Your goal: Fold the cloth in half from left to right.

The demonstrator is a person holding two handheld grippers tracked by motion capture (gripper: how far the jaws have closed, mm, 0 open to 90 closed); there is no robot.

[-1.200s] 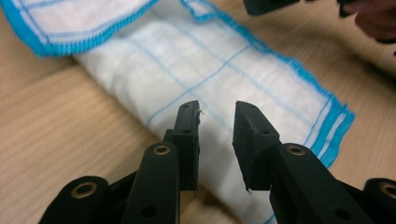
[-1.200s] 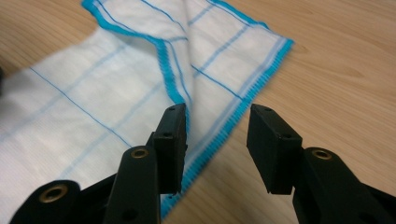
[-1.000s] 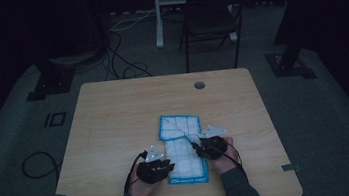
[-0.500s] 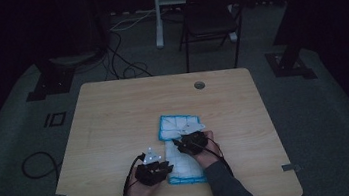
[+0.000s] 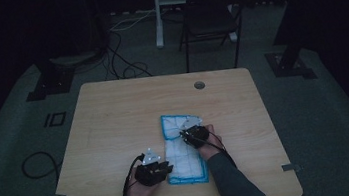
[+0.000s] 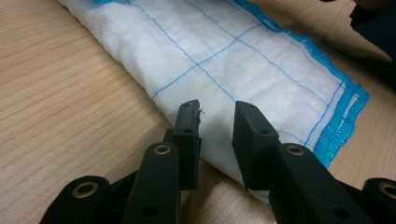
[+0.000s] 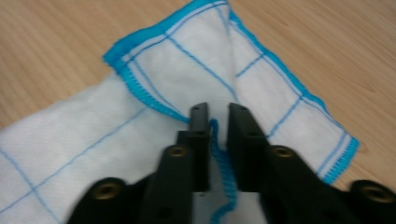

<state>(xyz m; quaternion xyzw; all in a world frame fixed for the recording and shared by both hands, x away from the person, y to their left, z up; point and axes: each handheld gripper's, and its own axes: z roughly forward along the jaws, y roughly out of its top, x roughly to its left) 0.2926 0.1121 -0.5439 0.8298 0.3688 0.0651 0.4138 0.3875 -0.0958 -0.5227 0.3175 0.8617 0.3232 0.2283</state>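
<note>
A white cloth [image 5: 185, 164] with blue grid lines and a blue hem lies folded lengthwise near the table's front edge. My left gripper [image 5: 167, 168] rests at the cloth's left folded edge. In the left gripper view it [image 6: 215, 121] stands open, with flat cloth [image 6: 233, 51] lying under the gap. My right gripper [image 5: 186, 134] sits on the cloth's upper right part. Its jaws [image 7: 218, 112] have just been closing and now pinch a raised fold of the blue hem [image 7: 215, 135]. A folded-over corner of the cloth [image 7: 187, 70] lies beyond them.
The wooden table [image 5: 114, 115] has a round cable hole [image 5: 199, 85] near its far edge. A dark chair [image 5: 211, 20] stands behind the table, and cables [image 5: 34, 163] lie on the floor to the left.
My right gripper has moved left from the cloth's right edge onto the cloth, and its jaws have closed on the hem. The left gripper has stayed put.
</note>
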